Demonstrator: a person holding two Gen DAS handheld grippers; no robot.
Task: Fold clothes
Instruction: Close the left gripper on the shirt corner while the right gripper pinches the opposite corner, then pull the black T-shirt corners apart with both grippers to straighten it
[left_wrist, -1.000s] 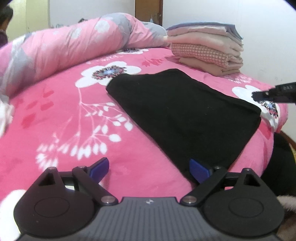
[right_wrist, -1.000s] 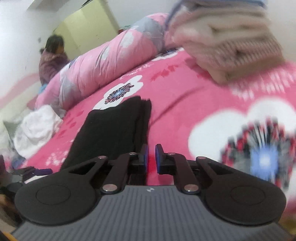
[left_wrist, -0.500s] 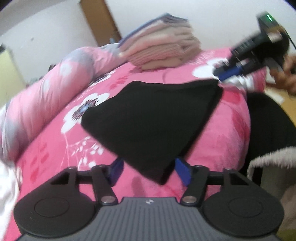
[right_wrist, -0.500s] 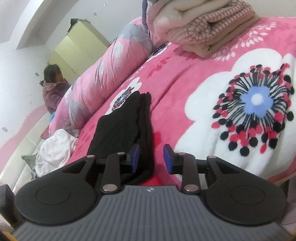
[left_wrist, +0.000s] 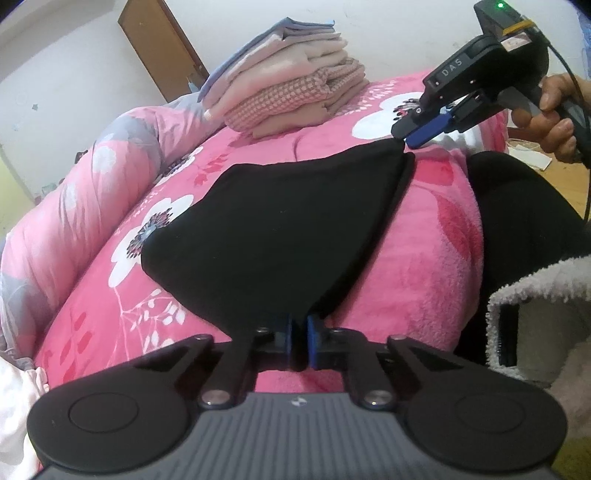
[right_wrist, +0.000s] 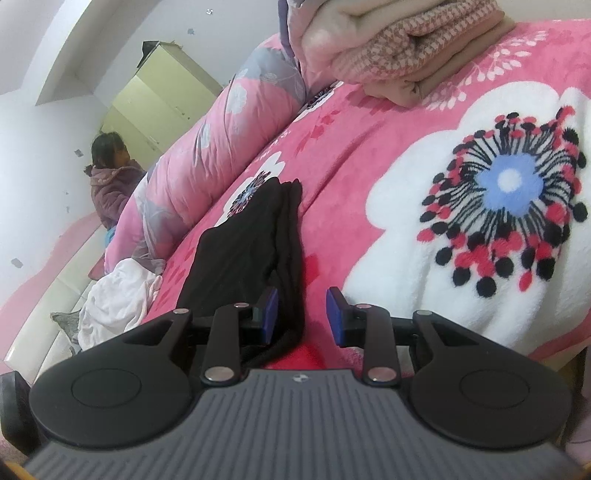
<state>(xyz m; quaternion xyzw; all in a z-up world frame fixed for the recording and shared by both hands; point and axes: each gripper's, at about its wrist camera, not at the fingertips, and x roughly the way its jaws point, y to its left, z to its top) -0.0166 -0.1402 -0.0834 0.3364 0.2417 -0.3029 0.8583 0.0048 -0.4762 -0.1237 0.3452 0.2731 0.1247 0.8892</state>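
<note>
A black garment (left_wrist: 280, 229) lies folded flat on the pink flowered blanket (left_wrist: 424, 266). My left gripper (left_wrist: 299, 336) is shut on its near corner, the cloth pinched between the blue pads. At the garment's far corner my right gripper (left_wrist: 413, 138) comes in from the upper right, held by a hand (left_wrist: 554, 122). In the right wrist view the right gripper (right_wrist: 302, 317) stands open. The edge of the black garment (right_wrist: 251, 236) runs between its fingers, against the left pad only.
A stack of folded pink and beige clothes (left_wrist: 291, 96) sits at the back of the bed. A rolled pink quilt (left_wrist: 92, 177) lies along the left side. White clothes (right_wrist: 118, 295) are heaped beyond it. A person (right_wrist: 110, 184) sits far left. A fleecy jacket (left_wrist: 535, 332) is at the bed's right edge.
My left gripper has slid to the garment's near corner and shut on it. My right gripper has opened, rolled and dropped to the far corner, with the cloth's edge now between its fingers.
</note>
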